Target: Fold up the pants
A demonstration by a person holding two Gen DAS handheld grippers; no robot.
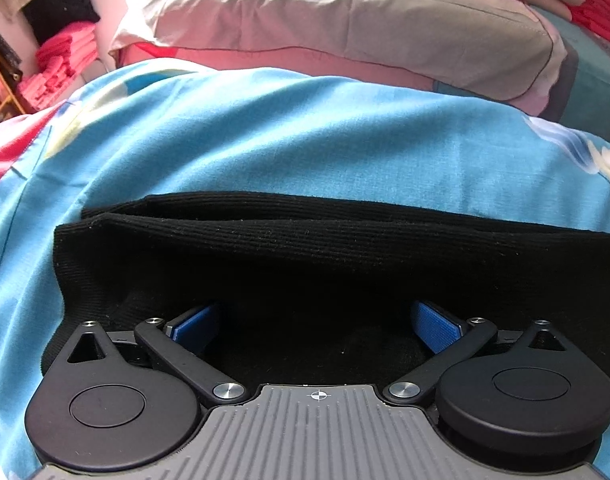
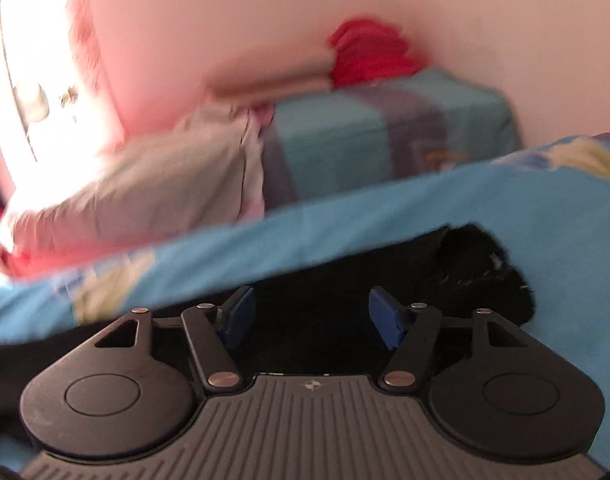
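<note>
Black ribbed pants (image 1: pixel 305 264) lie doubled on the blue bedsheet (image 1: pixel 265 140), layers stacked, likely partway through folding. Left gripper (image 1: pixel 315 322) hangs over them, jaws spread, pinching nothing. Right gripper (image 2: pixel 311 312), also spread and empty, hovers above the blurred pants. No containers visible.

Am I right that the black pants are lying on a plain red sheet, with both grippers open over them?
Not quite: the sheet under the black pants is light blue with a pale printed pattern, as the left wrist view shows. The rest holds: left gripper and right gripper are both open over the pants.
</note>
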